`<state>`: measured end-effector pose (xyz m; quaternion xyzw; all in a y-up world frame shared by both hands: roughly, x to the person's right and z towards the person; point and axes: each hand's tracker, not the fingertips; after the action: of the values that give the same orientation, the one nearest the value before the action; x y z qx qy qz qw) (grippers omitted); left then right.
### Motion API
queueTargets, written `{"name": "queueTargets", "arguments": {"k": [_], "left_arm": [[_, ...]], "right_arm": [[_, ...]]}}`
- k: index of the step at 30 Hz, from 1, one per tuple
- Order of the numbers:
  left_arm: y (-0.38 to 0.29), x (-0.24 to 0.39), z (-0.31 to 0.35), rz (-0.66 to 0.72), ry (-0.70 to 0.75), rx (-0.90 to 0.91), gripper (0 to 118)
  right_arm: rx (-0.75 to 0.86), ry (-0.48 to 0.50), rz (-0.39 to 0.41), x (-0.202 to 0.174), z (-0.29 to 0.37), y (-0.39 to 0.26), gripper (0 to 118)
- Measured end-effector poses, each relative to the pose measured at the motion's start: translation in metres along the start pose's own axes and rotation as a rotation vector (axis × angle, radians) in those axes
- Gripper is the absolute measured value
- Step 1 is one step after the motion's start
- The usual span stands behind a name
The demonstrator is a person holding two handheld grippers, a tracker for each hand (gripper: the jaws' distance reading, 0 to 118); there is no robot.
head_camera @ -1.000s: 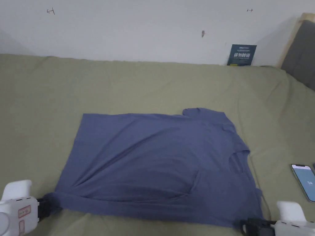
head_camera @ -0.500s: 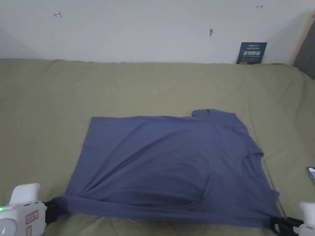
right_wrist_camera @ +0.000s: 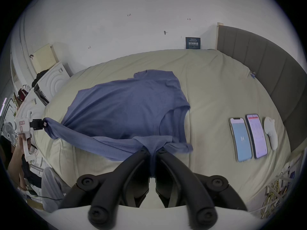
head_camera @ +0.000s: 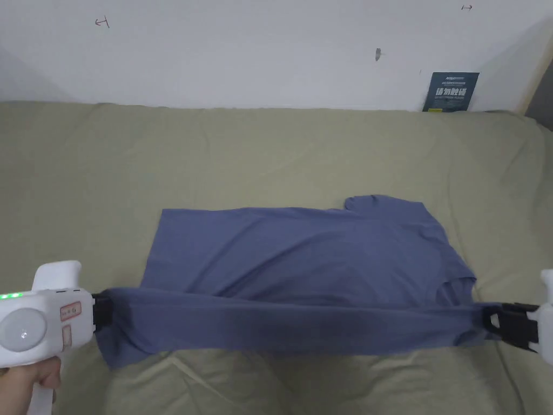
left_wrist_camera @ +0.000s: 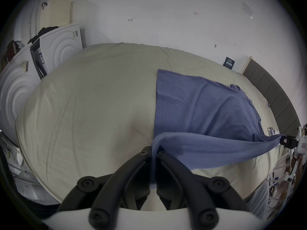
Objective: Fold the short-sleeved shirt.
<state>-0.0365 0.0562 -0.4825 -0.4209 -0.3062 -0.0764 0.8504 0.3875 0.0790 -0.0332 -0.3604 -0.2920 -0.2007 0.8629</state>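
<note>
On the olive-green bed sheet (head_camera: 270, 156), seen from the head view, lies the blue short-sleeved shirt (head_camera: 302, 254), its collar end to the right and its hem to the left. Its far part rests flat on the sheet, while its near edge is raised and pulled taut between the two grippers. At the near left, the left gripper (head_camera: 102, 312) is clamped on the hem corner; a hand (head_camera: 27, 381) holds its white body. At the near right, the right gripper (head_camera: 489, 323) is clamped on the shoulder end of the shirt. A dark card (head_camera: 450, 92) leans against the white wall (head_camera: 270, 48) at the far right.

From the left gripper view, its two black jaws are closed together with a fold of the blue cloth pinched between them, the left gripper (left_wrist_camera: 154, 154) holding the raised edge, which runs off to the right to the other gripper (left_wrist_camera: 284, 141). White panels (left_wrist_camera: 61, 42) with ring patterns stand by the bed at the far left.

From the right gripper view, the right gripper (right_wrist_camera: 153, 150) has its jaws pressed together on bunched blue cloth near the neck opening. Two phones (right_wrist_camera: 249, 137) and a white object (right_wrist_camera: 270, 134) lie on the sheet to the right, well apart from the shirt. A grey headboard (right_wrist_camera: 265, 64) stands at the far right.
</note>
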Motion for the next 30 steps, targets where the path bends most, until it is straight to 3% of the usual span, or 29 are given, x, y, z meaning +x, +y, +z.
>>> {"name": "queueTargets", "arguments": {"k": [7, 13, 14, 15, 16, 17, 18, 19, 25, 26, 27, 28, 29, 30], "left_arm": [[0.041, 0.018, -0.05, -0.027, 0.018, -0.028, 4], [0.054, 0.025, -0.095, -0.014, 0.021, -0.072, 4], [0.053, 0.027, -0.1, -0.019, 0.023, -0.076, 4], [0.052, 0.027, -0.104, -0.024, 0.015, -0.07, 8], [0.051, 0.025, -0.107, -0.018, 0.0, -0.058, 26], [0.049, 0.022, -0.111, 0.01, 0.013, -0.077, 69], [0.046, 0.02, -0.116, 0.031, 0.057, -0.118, 118], [0.044, 0.014, -0.108, 0.042, 0.086, -0.024, 116], [0.026, -0.002, -0.074, 0.006, 0.09, -0.095, 114], [0.018, -0.005, -0.072, 0.004, 0.088, -0.094, 114], [0.013, -0.006, -0.064, 0.001, 0.082, -0.093, 111], [0.008, -0.007, -0.056, -0.001, 0.078, -0.092, 98], [0.002, -0.007, -0.047, 0.004, 0.066, -0.09, 59], [-0.005, -0.007, -0.038, 0.026, 0.035, -0.084, 0]], "right_arm": [[-0.071, -0.051, 0.009, 0.004, -0.058, 0.053, 7], [-0.164, -0.093, -0.043, 0.015, -0.122, 0.076, 13], [-0.169, -0.125, -0.076, 0.016, -0.128, 0.077, 31], [-0.163, -0.124, -0.088, 0.018, -0.134, 0.078, 69], [-0.163, -0.124, -0.101, 0.02, -0.137, 0.077, 97], [-0.164, -0.128, -0.112, 0.023, -0.137, 0.077, 114], [-0.138, -0.16, -0.148, 0.025, -0.134, 0.075, 118], [-0.124, -0.171, -0.168, 0.026, -0.13, 0.073, 118], [-0.12, -0.143, -0.138, 0.031, -0.099, 0.037, 118], [-0.109, -0.149, -0.118, 0.027, -0.092, 0.029, 116], [-0.09, -0.135, -0.107, 0.024, -0.083, 0.021, 98], [-0.046, -0.116, -0.112, 0.022, -0.072, 0.011, 64], [-0.04, -0.114, -0.11, 0.016, -0.065, 0.001, 18], [-0.038, -0.129, -0.101, 0.01, -0.061, -0.009, 0]]}}
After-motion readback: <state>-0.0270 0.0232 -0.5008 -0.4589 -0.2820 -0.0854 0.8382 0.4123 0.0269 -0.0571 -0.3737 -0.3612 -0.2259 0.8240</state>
